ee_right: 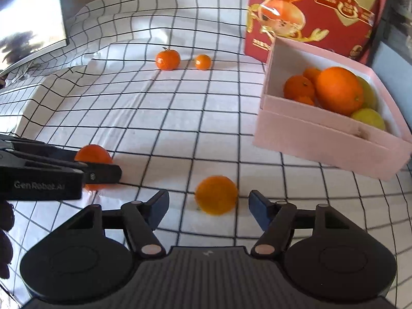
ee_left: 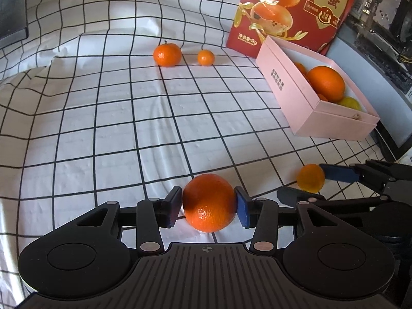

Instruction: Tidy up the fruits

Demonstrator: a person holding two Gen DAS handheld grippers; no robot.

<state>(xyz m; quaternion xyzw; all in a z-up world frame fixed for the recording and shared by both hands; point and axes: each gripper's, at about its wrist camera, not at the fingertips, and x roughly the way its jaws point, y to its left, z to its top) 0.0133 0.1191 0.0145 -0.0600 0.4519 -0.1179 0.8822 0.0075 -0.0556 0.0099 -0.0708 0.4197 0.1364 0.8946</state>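
Left gripper (ee_left: 209,203) is squeezing a dimpled, glossy orange (ee_left: 209,202) above the grid-checked cloth (ee_left: 116,128); right gripper (ee_right: 209,206) jaws are sitting apart around a smaller, blurry tangerine (ee_right: 216,195), not touching. Pink cardboard box (ee_right: 322,139) nearby.

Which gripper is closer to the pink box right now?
Right. The right gripper, straddling a small orange, sits just short of the pink box; the left gripper is farther off.
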